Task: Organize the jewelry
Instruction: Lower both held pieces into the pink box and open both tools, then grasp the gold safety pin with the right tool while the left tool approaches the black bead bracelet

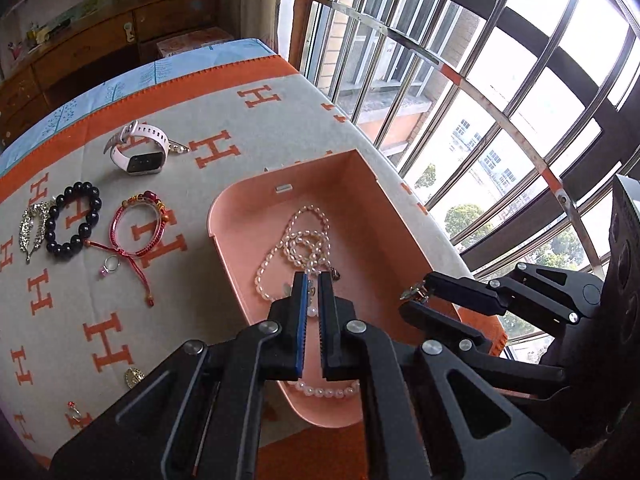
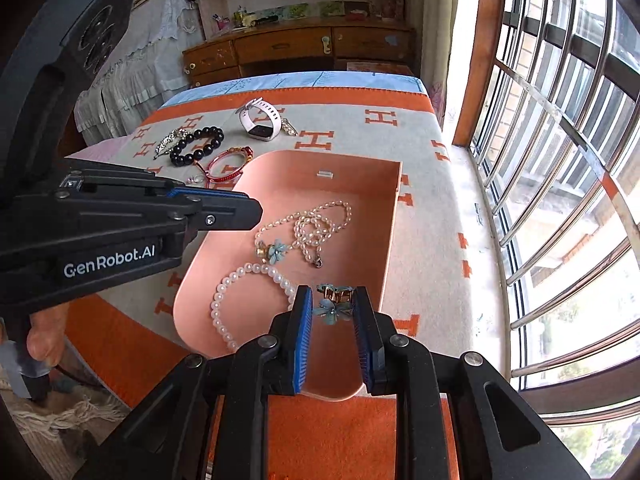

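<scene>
Two grippers hang over the pink tray [image 2: 394,208] on the orange-and-grey cloth [image 1: 248,128], and most loose pieces lie left of it. Farthest left is the silver brooch [image 1: 30,226], touching the black bead bracelet [image 1: 74,218]; next come the red cord bracelet [image 1: 138,226] and a small ring [image 1: 110,266] just below it, with the white watch [image 1: 138,150] farther back. A gold charm [image 1: 134,376] and a tiny red earring [image 1: 73,408] sit nearest the cloth's near edge.

The left gripper [image 1: 314,280] has its jaws shut with nothing clamped; it points down at the pearl necklace [image 1: 298,240] already in the tray. The loose pieces lie to its left, so it looks the nearer for them.

The right gripper [image 2: 333,300] has a blue flower earring [image 2: 332,306] between its jaws, pads parted only slightly, over the tray's near end beside the pearl bracelet [image 2: 230,300]. Its twin [image 2: 276,250] lies deeper in, so the drop is probably straight down.
</scene>
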`<state>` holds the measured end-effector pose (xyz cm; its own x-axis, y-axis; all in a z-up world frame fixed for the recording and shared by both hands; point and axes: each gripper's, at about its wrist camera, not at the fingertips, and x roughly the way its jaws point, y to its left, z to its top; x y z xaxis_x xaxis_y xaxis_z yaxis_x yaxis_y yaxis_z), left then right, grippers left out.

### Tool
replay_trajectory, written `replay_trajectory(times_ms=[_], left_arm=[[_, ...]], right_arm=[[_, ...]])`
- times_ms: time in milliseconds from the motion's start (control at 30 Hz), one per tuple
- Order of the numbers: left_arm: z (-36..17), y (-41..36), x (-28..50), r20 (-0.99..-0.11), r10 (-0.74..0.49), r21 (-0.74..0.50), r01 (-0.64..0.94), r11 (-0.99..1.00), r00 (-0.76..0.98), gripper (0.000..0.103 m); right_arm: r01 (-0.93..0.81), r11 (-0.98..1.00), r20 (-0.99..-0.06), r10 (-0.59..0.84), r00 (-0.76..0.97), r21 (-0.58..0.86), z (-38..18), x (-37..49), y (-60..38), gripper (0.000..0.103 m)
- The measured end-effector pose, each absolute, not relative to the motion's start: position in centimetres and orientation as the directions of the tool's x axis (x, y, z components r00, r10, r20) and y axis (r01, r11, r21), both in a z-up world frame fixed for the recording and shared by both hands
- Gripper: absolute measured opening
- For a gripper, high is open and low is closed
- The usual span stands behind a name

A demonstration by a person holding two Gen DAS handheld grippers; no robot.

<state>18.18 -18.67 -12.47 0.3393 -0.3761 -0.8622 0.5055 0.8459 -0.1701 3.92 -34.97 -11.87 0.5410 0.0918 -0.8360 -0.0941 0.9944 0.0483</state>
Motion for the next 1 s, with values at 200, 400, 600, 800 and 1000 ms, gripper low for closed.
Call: replay_trajectory(times_ms=[200, 400, 600, 800, 1000], left_arm=[[-13.3, -17.6, 17.2, -0.866, -0.352, -0.147, 0.492, 0.858, 0.356, 0.033], [-12.3, -16.6, 15.6, -0.814, -0.454, -0.228, 0.519, 0.824, 0.363, 0.062], [-11.5, -16.0, 14.5, -0.781, -0.454, -0.195, 0.522, 0.830, 0.430, 0.062], [-11.9, -15.0, 14.7, -0.814, -0.438, -0.220, 0.495, 0.841, 0.382, 0.062], [-11.4, -13.1, 14.4, -0.825, -0.378, -0.173, 0.450, 0.876, 0.420, 0.062]], right_arm=[[-0.085, 0.993, -0.787, 0.112, 0.607, 0.076, -12.1, 3.1, -34.8, 0.055], [-0.063, 0.991, -0.776, 0.130, 0.618, 0.116, -11.5, 2.9, -35.7, 0.056], [-0.030, 0.987, -0.780, 0.141, 0.610, 0.155, -11.9, 2.9, -36.3, 0.056], [-0.023, 0.986, -0.785, 0.145, 0.603, 0.165, -12.2, 2.9, -36.0, 0.056], [-0.029, 0.986, -0.766, 0.147, 0.625, 0.166, -11.4, 2.4, -35.5, 0.056]])
